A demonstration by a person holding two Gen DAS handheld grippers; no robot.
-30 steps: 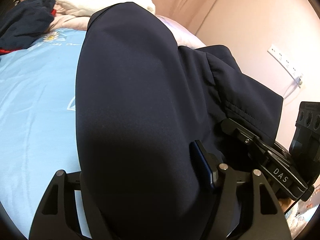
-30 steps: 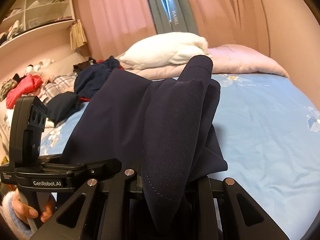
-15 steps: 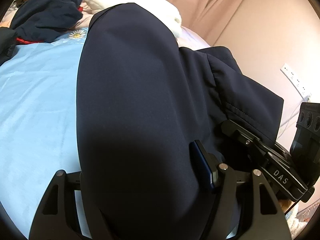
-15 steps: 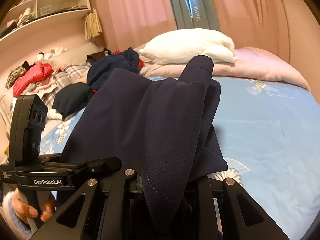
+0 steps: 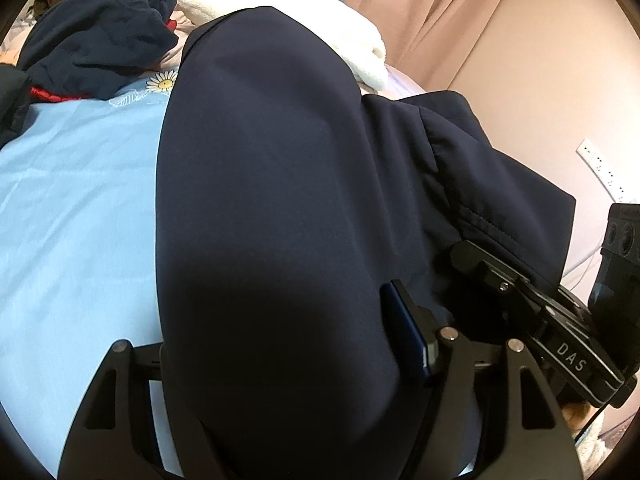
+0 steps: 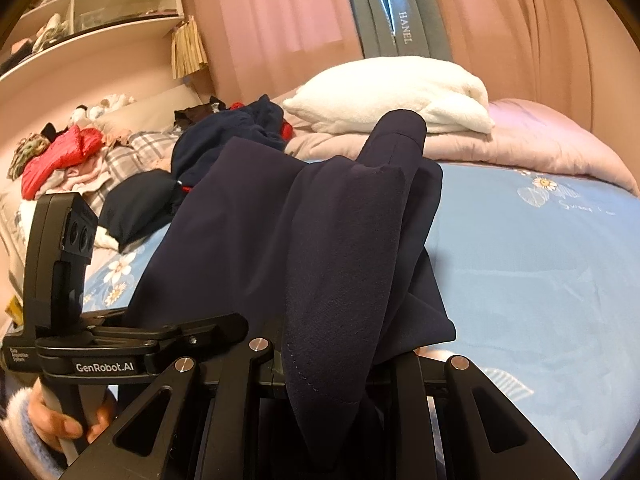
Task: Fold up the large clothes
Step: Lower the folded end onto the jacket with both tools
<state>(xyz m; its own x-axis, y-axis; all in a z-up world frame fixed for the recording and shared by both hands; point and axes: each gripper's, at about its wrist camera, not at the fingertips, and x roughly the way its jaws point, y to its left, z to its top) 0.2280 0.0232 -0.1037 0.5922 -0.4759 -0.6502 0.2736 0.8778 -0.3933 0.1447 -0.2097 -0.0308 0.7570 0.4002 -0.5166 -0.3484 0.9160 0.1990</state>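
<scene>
A large dark navy garment point(image 5: 280, 184) hangs bunched between both grippers above the light blue bed sheet point(image 5: 72, 208). My left gripper point(image 5: 280, 320) is shut on a thick fold of it; the blue pad point(image 5: 404, 328) presses the cloth and the other finger is hidden. In the right wrist view the garment point(image 6: 320, 240) drapes over my right gripper point(image 6: 332, 364), which is shut on a narrower fold with its fingertips covered. The left gripper's black body point(image 6: 60, 264) stands at the left, held by a hand point(image 6: 60, 424).
A white pillow point(image 6: 392, 92) lies on a pink quilt point(image 6: 540, 144) at the head of the bed. A heap of clothes point(image 6: 224, 136), navy, red and plaid, lies along the left side. Shelves point(image 6: 80, 12), curtains point(image 6: 500, 20) and a wall with a socket strip point(image 5: 600, 168) surround the bed.
Both grippers have carried the garment sideways over the bed; the pillow and clothes heap have slid to the right in both views. Both grips look unchanged.
</scene>
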